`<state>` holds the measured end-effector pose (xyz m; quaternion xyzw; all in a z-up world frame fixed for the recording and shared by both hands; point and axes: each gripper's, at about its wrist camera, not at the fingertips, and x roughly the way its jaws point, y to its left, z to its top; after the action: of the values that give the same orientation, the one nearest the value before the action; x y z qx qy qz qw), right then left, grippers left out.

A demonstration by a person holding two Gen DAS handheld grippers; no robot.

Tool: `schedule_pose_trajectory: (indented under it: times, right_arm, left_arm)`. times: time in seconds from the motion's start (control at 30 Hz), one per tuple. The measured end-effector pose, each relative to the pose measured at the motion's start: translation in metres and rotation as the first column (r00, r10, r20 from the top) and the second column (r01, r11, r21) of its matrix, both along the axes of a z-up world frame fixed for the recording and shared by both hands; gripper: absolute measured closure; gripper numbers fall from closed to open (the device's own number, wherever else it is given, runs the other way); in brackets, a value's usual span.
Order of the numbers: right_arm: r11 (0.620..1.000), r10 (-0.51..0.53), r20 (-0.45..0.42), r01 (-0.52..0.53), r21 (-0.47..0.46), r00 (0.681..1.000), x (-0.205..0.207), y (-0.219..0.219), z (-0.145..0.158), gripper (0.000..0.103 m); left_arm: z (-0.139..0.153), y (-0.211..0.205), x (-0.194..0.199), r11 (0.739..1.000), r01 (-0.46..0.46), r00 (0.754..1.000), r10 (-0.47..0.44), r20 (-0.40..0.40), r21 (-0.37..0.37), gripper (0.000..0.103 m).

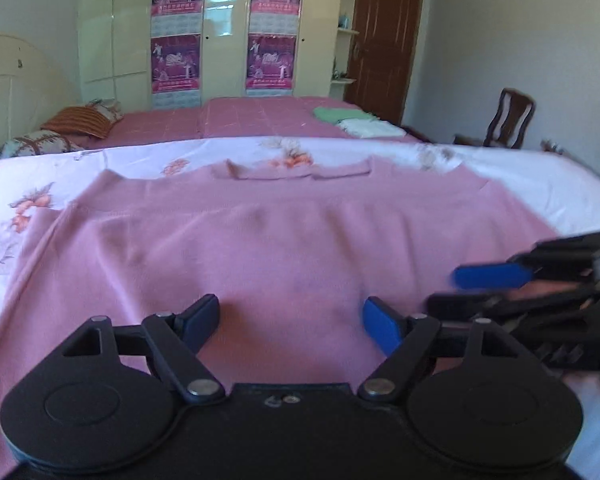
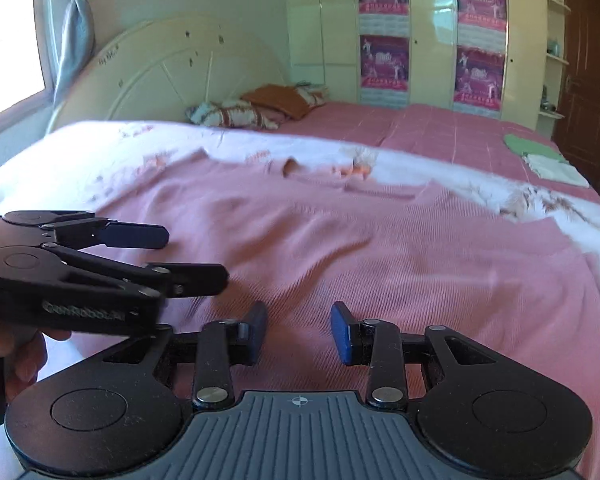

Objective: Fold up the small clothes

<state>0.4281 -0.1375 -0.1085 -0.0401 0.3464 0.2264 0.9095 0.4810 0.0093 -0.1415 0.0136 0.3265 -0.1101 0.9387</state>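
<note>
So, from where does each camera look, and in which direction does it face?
Left wrist: sits on the left claw, facing across the spread pink knitted garment toward the cream wardrobe; its open blue-padded fingers show, and the right claw enters from the right.
Right wrist: sits on the right claw, facing the same garment; the left claw enters from the left.
Shared: garment, wardrobe, folded green cloth.

A home bedroom: bed [image 2: 440,128], headboard [image 2: 172,68], pillows [image 2: 236,114], wardrobe [image 1: 116,20].

Wardrobe [image 1: 220,32], pillows [image 1: 80,120], chair [image 1: 510,118].
</note>
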Motion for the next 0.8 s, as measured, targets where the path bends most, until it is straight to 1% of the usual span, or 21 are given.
schedule_pose_trajectory:
  times: [0.07,0.1,0.17,0.2,0.23,0.27,0.3,0.33,0.4,0.5,0.53,0.6,0.67,0.7,0.77,0.8]
  right_arm:
    - [0.999,-0.038,0.008,0.038,-0.014,0.999,0.000,-0.011,-0.006,0.069]
    - [0.996,-0.077,0.009,0.077,-0.039,0.997,0.001,-0.021,-0.005,0.069]
    - [0.988,-0.151,-0.009,0.151,-0.020,0.988,-0.003,-0.050,-0.003,0.068]
    - [0.979,-0.196,-0.019,0.195,-0.055,0.980,-0.004,-0.064,-0.004,0.068]
    - [0.974,-0.220,-0.025,0.219,-0.063,0.975,-0.006,-0.078,-0.004,0.068]
    - [0.966,-0.255,-0.048,0.252,-0.061,0.966,-0.009,-0.092,-0.003,0.068]
    - [0.965,-0.263,-0.062,0.262,-0.028,0.963,-0.014,-0.104,0.002,0.068]
    - [0.963,-0.269,-0.046,0.269,-0.008,0.962,-0.023,-0.111,0.009,0.068]
    - [0.962,-0.274,0.003,0.274,-0.001,0.962,-0.041,-0.112,0.020,0.068]
    - [0.966,-0.253,0.004,0.252,0.052,0.967,-0.054,-0.092,0.025,0.068]
    - [0.969,-0.243,0.003,0.243,0.050,0.970,-0.059,-0.078,0.023,0.068]
    - [0.976,-0.215,-0.015,0.215,0.040,0.977,-0.064,-0.055,0.016,0.068]
    - [0.978,-0.206,-0.010,0.206,-0.012,0.978,-0.070,-0.042,0.008,0.068]
    - [0.972,-0.226,-0.011,0.225,-0.062,0.974,-0.073,-0.044,-0.001,0.068]
    - [0.962,-0.264,0.001,0.264,-0.071,0.964,-0.082,-0.065,-0.006,0.069]
    - [0.951,-0.296,0.006,0.296,-0.087,0.955,-0.087,-0.080,-0.008,0.069]
  left_arm:
    - [-0.002,0.022,-0.004,0.999,-0.034,0.999,0.034,-0.006,-0.001,0.022]
    - [-0.001,0.035,-0.009,0.999,-0.041,0.999,0.041,-0.005,-0.017,0.022]
    - [-0.003,0.056,-0.020,0.995,-0.091,0.996,0.091,-0.014,0.052,0.022]
    - [-0.003,0.068,-0.026,0.994,-0.098,0.995,0.099,-0.013,0.043,0.022]
    - [0.000,0.077,-0.032,0.993,-0.115,0.993,0.115,-0.019,0.021,0.022]
    - [0.005,0.082,-0.036,0.991,-0.131,0.991,0.131,-0.018,0.007,0.024]
    - [0.011,0.081,-0.042,0.990,-0.143,0.990,0.143,-0.006,0.006,0.024]
    - [0.015,0.076,-0.047,0.989,-0.146,0.989,0.146,0.009,0.005,0.024]
    - [0.021,0.056,-0.052,0.992,-0.127,0.991,0.127,0.029,-0.019,0.024]
    - [0.019,0.008,-0.054,0.996,-0.075,0.997,0.077,0.029,-0.041,0.024]
    - [0.016,-0.005,-0.055,0.997,-0.059,0.998,0.060,0.022,-0.049,0.024]
    - [0.009,-0.022,-0.054,0.998,-0.053,0.999,0.053,0.004,-0.043,0.024]
    - [0.002,-0.021,-0.053,0.997,-0.077,0.997,0.077,-0.025,-0.003,0.024]
    - [-0.001,-0.011,-0.057,0.996,-0.090,0.996,0.090,-0.021,0.001,0.023]
    - [-0.003,0.013,-0.062,0.991,-0.131,0.991,0.132,-0.023,0.026,0.022]
    - [-0.003,0.031,-0.066,0.989,-0.147,0.989,0.148,-0.024,0.027,0.022]
